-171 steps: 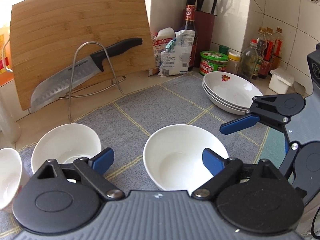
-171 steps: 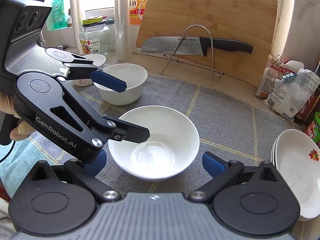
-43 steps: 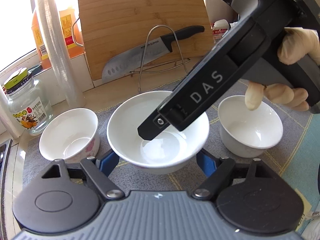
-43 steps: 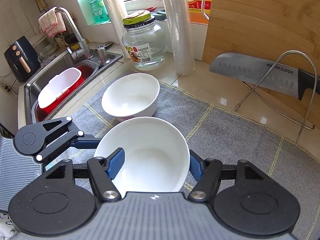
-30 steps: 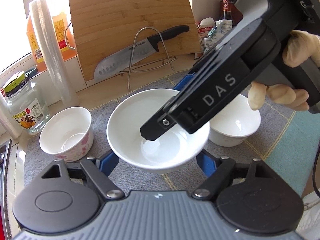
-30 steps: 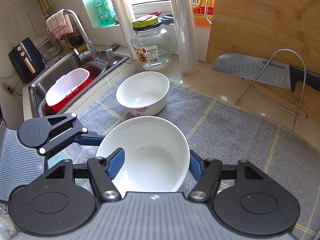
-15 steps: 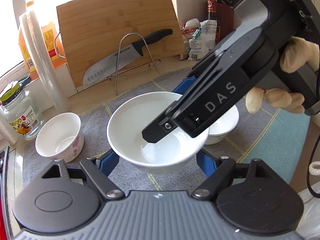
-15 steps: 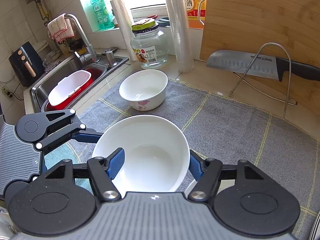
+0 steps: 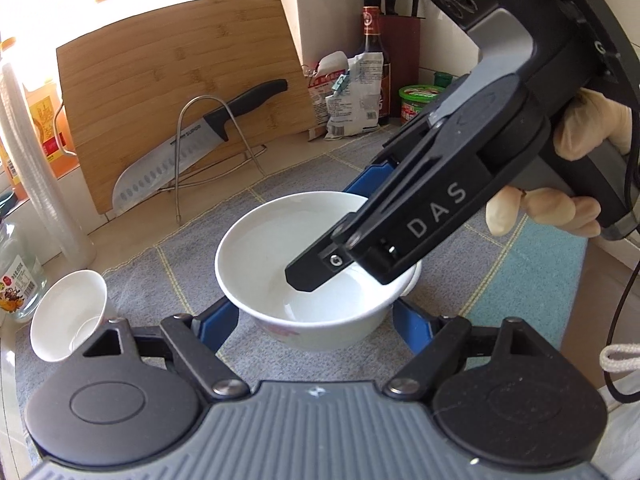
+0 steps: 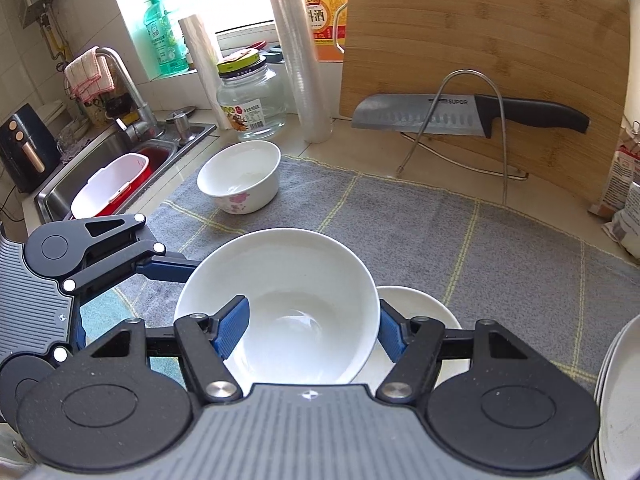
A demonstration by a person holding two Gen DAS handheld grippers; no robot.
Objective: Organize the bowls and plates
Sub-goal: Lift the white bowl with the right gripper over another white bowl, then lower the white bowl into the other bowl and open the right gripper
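Note:
Both grippers hold one white bowl (image 9: 280,248) between them, lifted above the grey mat (image 10: 460,240). My left gripper (image 9: 314,320) has its blue pads on the bowl's sides. My right gripper (image 10: 312,328) is shut on the same bowl (image 10: 280,300), and it reaches in from the right in the left wrist view (image 9: 400,216). A second white bowl (image 10: 416,304) sits on the mat just under and to the right of the held one. A small flowered bowl (image 10: 240,178) stands at the mat's far left. Stacked white plates (image 10: 618,392) lie at the right edge.
A bamboo cutting board (image 10: 480,60) leans at the back with a knife (image 10: 460,114) on a wire stand. A glass jar (image 10: 250,100), a plastic roll (image 10: 300,48) and a sink (image 10: 112,168) are to the left. Bags and bottles (image 9: 356,92) stand at the back right.
The held bowl has moved right, away from the small flowered bowl, and now hangs partly over the second white bowl. Both grippers moved with it.

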